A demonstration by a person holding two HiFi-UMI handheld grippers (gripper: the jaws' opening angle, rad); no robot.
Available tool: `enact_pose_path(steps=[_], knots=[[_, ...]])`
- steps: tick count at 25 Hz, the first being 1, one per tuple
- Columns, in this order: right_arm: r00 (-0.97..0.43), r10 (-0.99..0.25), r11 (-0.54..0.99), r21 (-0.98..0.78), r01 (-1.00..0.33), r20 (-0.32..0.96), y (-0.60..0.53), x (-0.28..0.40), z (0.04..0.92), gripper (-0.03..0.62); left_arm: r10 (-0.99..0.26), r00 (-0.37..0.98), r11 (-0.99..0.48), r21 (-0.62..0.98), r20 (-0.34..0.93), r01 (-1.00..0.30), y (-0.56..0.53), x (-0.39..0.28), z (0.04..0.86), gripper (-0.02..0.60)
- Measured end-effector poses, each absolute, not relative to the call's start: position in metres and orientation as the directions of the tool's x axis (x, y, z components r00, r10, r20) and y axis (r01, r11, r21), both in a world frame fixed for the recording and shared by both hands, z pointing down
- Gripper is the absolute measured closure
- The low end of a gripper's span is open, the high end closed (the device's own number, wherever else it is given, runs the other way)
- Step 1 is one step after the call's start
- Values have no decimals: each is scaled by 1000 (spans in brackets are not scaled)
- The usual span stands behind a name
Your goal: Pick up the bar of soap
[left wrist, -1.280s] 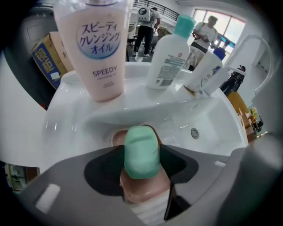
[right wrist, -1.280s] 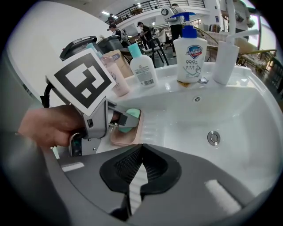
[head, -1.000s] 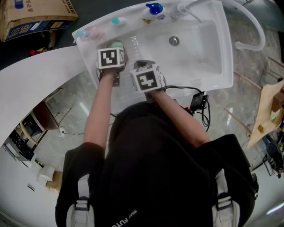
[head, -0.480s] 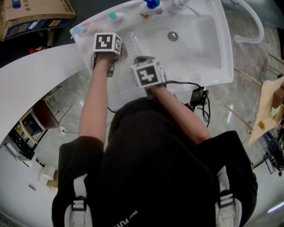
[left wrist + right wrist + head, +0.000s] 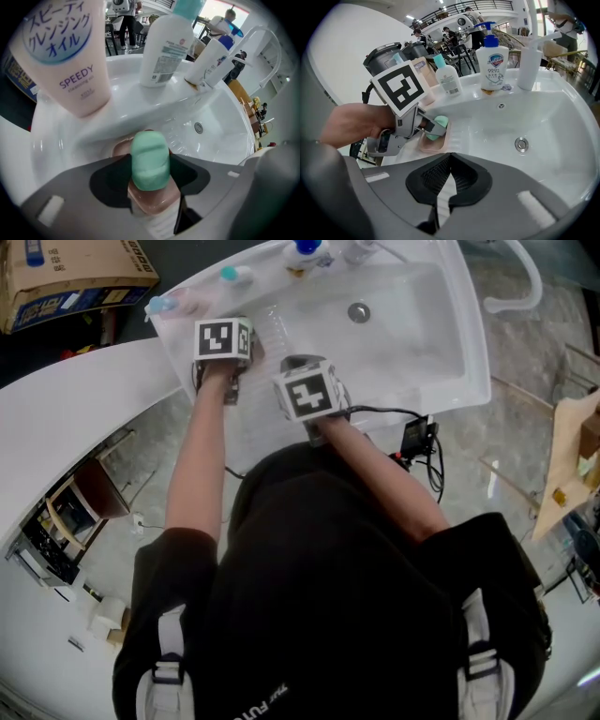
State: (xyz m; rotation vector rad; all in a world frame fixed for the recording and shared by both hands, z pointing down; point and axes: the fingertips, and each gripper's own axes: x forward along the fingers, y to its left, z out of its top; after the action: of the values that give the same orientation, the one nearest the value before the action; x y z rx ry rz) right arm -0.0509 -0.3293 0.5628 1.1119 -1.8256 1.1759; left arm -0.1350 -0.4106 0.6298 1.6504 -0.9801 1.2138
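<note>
Left gripper (image 5: 150, 165) clamps a mint-green bar of soap (image 5: 150, 152) across its middle. The bar sits over a pink soap dish (image 5: 157, 200) at the left edge of a white sink (image 5: 548, 117); whether it touches the dish is unclear. Right gripper (image 5: 444, 183) hovers over the basin, jaws pressed together, empty. The soap looks light and firm but probably slippery, so a gentle squeeze on its broad sides seems safest.

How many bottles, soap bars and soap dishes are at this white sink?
Bottles: 3 (pink plastic bottle, white plastic bottle with teal cap, white pump bottle with blue top)
Soap bars: 1 (mint-green bar of soap)
Soap dishes: 1 (pink plastic soap dish)
Total: 5
</note>
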Motion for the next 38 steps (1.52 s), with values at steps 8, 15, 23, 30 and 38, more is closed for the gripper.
enact_pose_path(steps=[8,15,23,30,38], knots=[[-404,-299,227,-347,-910,864,-322,-48,559,580,-152,239,-298,186,959,-936,-392,-129,619,336],[-398,-316,253,-328,-910,861,-316,-46,553,580,-254,275,-268,205,927,-941,-381,-129,589,336],[-429,-344,285,-343,-895,835,-308,-45,545,580,-356,262,-212,196,897,-957,-346,-125,561,336],[-454,-364,324,-347,-880,813,-298,-39,540,580,-399,253,-147,211,881,-966,-309,-112,554,336],[-462,-364,353,-339,-872,809,-287,-27,539,580,-440,244,-82,232,864,-969,-287,-99,551,336]])
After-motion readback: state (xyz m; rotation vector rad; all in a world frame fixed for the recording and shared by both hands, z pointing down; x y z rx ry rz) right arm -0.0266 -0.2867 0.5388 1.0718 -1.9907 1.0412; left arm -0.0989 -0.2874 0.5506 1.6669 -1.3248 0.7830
